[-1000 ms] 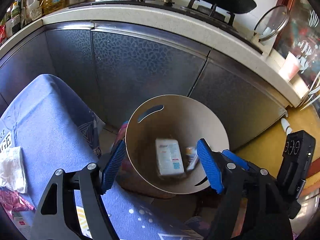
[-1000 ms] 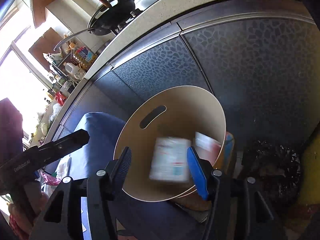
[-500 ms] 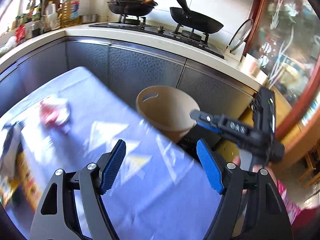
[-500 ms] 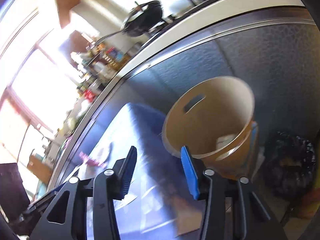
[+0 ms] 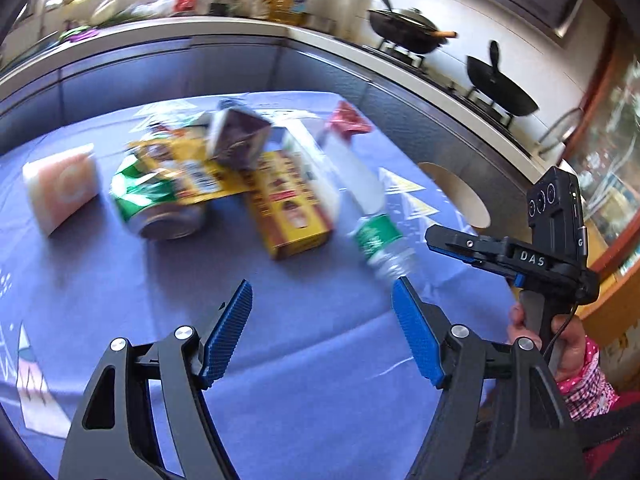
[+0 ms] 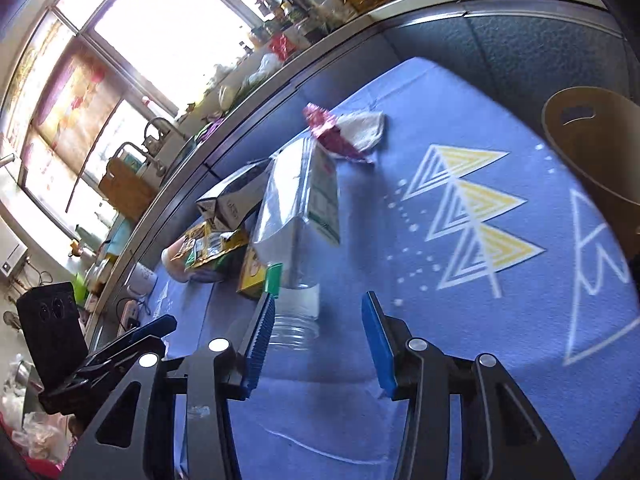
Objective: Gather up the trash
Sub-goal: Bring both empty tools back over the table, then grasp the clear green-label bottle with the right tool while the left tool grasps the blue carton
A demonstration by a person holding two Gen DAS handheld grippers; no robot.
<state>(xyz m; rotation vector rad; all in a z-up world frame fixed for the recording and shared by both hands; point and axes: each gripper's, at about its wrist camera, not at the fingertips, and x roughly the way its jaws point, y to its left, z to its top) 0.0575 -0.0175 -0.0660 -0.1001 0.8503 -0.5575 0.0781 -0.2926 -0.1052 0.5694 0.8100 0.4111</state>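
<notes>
- Remaining on the blue cloth [image 5: 304, 392] is a pile of trash – green can [image 5: 160, 200], yellow box [image 5: 286, 204], clear plastic bottle [image 5: 374, 220], dark carton [image 5: 236, 140], pink roll [image 5: 60, 188], red wrapper [image 5: 348, 120]; collecting is judged far from finished
- Tan bin [image 6: 596, 148] is seen off the cloth's far edge; its contents cannot be seen from here
- Left gripper [image 5: 322, 330] is released, nothing between its blue pads; can and box are ahead of it, well apart, bottle base just off its right finger
- Right gripper [image 6: 316, 344] is released too, jaws just opening – the bottle's clear end [image 6: 298, 316] is seen between its fingers, beside the left pad; contact cannot be told, no grasp yet
- Bottle is judged the next pick for the right gripper
</notes>
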